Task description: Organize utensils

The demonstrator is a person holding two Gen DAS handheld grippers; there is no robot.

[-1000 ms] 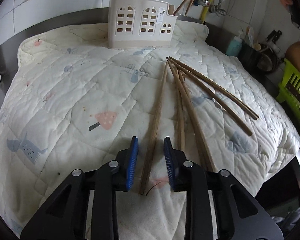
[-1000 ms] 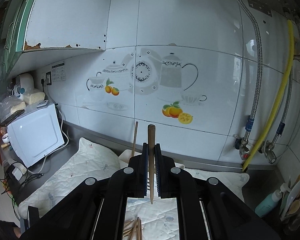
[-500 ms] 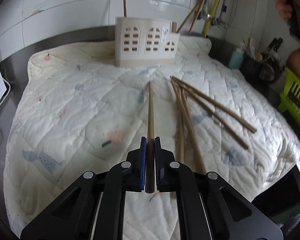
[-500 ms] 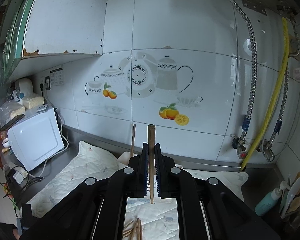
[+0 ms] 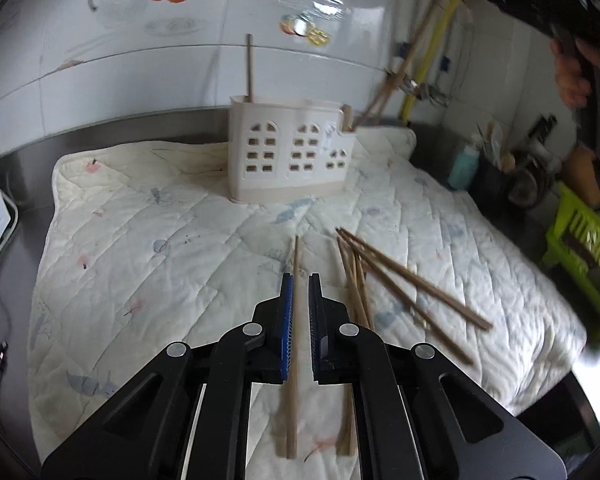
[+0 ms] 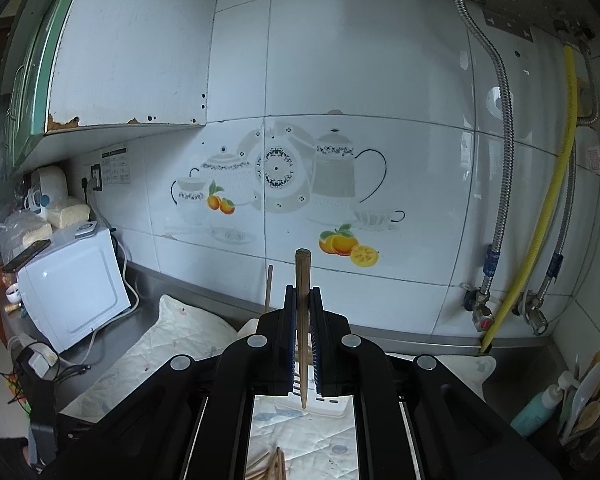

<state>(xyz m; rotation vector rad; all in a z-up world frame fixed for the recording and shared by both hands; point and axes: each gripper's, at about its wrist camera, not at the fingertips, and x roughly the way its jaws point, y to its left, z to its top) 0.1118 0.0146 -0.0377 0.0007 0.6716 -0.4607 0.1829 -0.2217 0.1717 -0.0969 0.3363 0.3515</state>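
Where a quilted cream mat (image 5: 148,240) with faint printed figures covers the steel counter, a cream plastic utensil holder (image 5: 288,156) pierced with arched windows stands at its far edge, one chopstick upright inside. To the right lies a loose fan of wooden chopsticks (image 5: 388,280), slender and round. The left gripper (image 5: 299,292) pinches a single chopstick (image 5: 294,360) lengthwise between its blue ribbed pads. Only the right wrist view shows the right gripper (image 6: 302,304) clamped on a vertical chopstick (image 6: 302,272) before the glossy painted tiles, with a white microwave (image 6: 72,292) at left.
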